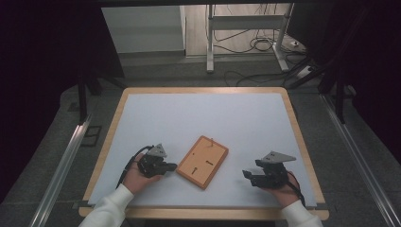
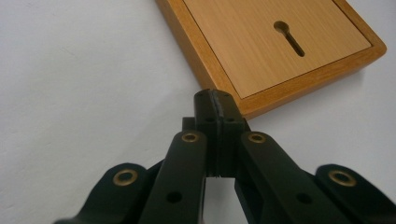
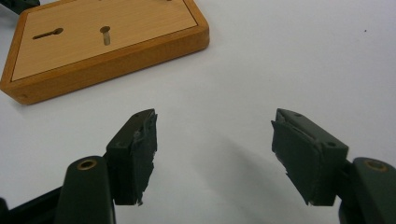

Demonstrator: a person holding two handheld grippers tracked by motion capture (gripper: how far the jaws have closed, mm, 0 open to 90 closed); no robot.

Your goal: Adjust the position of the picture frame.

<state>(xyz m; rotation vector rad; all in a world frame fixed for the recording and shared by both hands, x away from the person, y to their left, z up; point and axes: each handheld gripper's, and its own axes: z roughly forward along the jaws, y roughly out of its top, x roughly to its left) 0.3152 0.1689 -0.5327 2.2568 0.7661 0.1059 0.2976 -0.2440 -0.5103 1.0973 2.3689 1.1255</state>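
Note:
A wooden picture frame lies back side up on the white table top, turned at an angle, with keyhole slots in its back panel. My left gripper rests just left of it, jaws shut with nothing between them. In the left gripper view the shut tips sit at the edge of the wooden frame. My right gripper lies to the frame's right, apart from it, jaws open and empty. The right gripper view shows its open gripper over bare table, with the wooden frame at upper left.
The white mat covers a table with a wooden rim. Beyond the far edge are metal stand legs and cables on the floor. Metal rails run along both sides. Dark curtains close off left and right.

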